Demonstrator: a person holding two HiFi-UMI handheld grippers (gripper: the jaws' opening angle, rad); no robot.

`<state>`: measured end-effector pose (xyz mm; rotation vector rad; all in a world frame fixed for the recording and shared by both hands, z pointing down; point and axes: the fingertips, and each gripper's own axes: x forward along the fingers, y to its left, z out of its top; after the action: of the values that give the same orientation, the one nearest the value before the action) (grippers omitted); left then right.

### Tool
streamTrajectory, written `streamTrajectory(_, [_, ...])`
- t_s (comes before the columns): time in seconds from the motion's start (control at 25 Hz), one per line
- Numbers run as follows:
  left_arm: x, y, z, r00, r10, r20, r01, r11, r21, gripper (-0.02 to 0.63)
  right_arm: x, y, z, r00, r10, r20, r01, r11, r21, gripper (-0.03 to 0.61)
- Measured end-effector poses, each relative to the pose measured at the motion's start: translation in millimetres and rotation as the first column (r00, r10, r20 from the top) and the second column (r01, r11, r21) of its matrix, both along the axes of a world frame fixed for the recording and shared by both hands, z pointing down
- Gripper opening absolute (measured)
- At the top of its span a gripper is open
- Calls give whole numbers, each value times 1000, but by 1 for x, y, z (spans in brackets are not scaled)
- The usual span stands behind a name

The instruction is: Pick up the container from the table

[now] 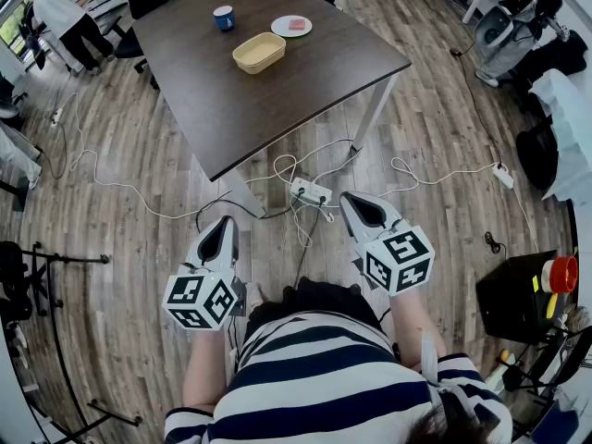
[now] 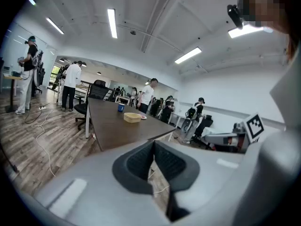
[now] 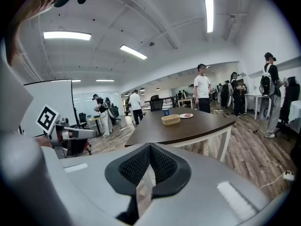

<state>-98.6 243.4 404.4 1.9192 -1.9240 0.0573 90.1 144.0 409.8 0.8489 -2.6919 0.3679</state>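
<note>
The tan rectangular container (image 1: 259,52) sits on the dark brown table (image 1: 277,100), far ahead of both grippers. It also shows as the container (image 2: 132,117) in the left gripper view and the container (image 3: 170,119) in the right gripper view. My left gripper (image 1: 225,221) and right gripper (image 1: 351,198) are held low over the wooden floor, well short of the table's near corner. Both are shut with nothing between the jaws, as seen at the left gripper (image 2: 154,143) and right gripper (image 3: 149,146).
A blue cup (image 1: 224,18) and a white plate (image 1: 291,26) with something pink stand behind the container. A power strip (image 1: 310,191) and white cables lie on the floor under the table's near corner. A black box (image 1: 518,294) stands at right. People stand around the room.
</note>
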Motion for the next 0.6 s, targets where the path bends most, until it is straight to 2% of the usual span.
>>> streamTrajectory(0.4, [26, -5, 9, 999, 41, 19, -40, 998, -40, 0, 21, -10, 14, 1000, 3, 0, -3, 1000, -10, -3])
streamTrajectory(0.6, [30, -15, 9, 997, 47, 64, -45, 998, -46, 0, 30, -13, 20, 1000, 5, -2, -5, 1000, -27, -3])
